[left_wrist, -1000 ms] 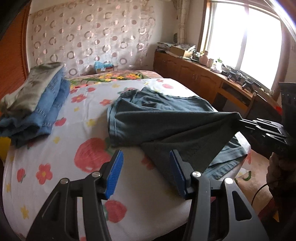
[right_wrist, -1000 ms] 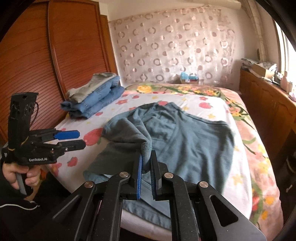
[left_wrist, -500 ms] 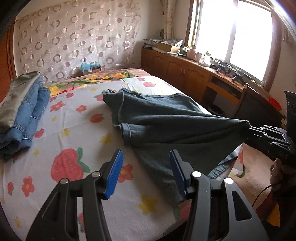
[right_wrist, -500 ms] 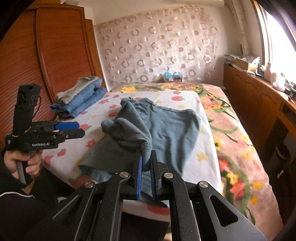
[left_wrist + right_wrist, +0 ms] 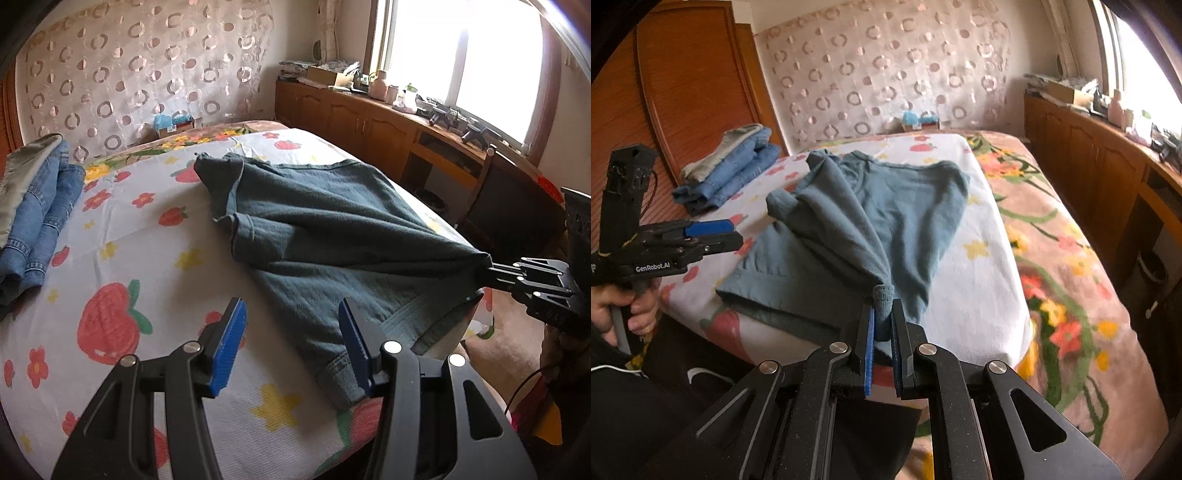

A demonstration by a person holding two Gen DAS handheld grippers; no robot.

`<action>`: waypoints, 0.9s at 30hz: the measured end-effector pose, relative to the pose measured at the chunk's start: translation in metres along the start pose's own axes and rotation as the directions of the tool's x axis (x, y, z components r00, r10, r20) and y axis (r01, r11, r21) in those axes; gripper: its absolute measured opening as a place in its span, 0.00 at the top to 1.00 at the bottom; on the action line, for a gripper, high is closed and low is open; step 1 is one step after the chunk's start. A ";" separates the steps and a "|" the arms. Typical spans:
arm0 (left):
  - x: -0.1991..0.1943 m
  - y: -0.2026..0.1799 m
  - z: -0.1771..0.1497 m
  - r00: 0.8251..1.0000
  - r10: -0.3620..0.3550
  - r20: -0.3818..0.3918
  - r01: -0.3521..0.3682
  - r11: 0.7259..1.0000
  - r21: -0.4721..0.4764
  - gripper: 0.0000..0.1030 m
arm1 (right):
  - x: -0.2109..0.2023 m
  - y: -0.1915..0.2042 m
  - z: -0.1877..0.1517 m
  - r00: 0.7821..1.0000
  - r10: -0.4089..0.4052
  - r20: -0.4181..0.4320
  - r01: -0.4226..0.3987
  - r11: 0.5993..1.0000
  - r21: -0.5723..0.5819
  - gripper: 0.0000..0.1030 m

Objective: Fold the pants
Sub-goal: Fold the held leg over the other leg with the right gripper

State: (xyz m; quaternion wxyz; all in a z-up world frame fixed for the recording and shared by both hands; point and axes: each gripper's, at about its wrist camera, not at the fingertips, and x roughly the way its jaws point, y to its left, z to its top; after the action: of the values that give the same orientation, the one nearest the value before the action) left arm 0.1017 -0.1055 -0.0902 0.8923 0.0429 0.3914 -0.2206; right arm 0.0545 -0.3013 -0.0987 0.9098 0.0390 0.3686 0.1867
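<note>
Strawberry-print bedsheet [image 5: 110, 229] is carrying rumpled grey-blue cotton pants [image 5: 332, 229], folding barely begun: right gripper [image 5: 882, 328] is pinching a bunched corner, left gripper [image 5: 291, 343] is hovering half-open, empty.

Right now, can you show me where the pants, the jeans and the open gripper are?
pants [image 5: 908, 206], right wrist view, on the flat middle of the cloth.
jeans [image 5: 48, 206], left wrist view, on the top fold of the stack.
left gripper [image 5: 291, 347], left wrist view, midway between its blue tips.

Pants [image 5: 332, 229]: matt teal knit cloth; bedsheet [image 5: 122, 273]: printed cotton; wardrobe [image 5: 683, 85]: glossy wood.
</note>
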 end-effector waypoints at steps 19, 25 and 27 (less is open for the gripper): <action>-0.006 0.019 -0.003 1.000 0.023 0.013 -0.023 0.999 -0.049 0.50 | -0.005 0.004 0.018 0.999 -0.023 0.028 0.023 1.000 -0.010 0.64; -0.021 0.037 -0.002 0.997 0.056 0.049 -0.052 0.995 -0.081 0.50 | 0.008 0.026 0.039 0.999 0.020 0.042 -0.018 0.998 -0.061 0.63; -0.025 0.044 -0.002 0.996 0.068 0.061 -0.062 0.994 -0.093 0.50 | 0.015 0.032 0.045 0.999 0.032 0.039 -0.029 0.997 -0.078 0.63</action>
State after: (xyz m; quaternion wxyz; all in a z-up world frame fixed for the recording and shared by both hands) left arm 0.1041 -0.0566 -0.0773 0.9121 0.0080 0.3709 -0.1745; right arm 0.0854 -0.2628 -0.0694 0.9149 0.0133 0.3421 0.2140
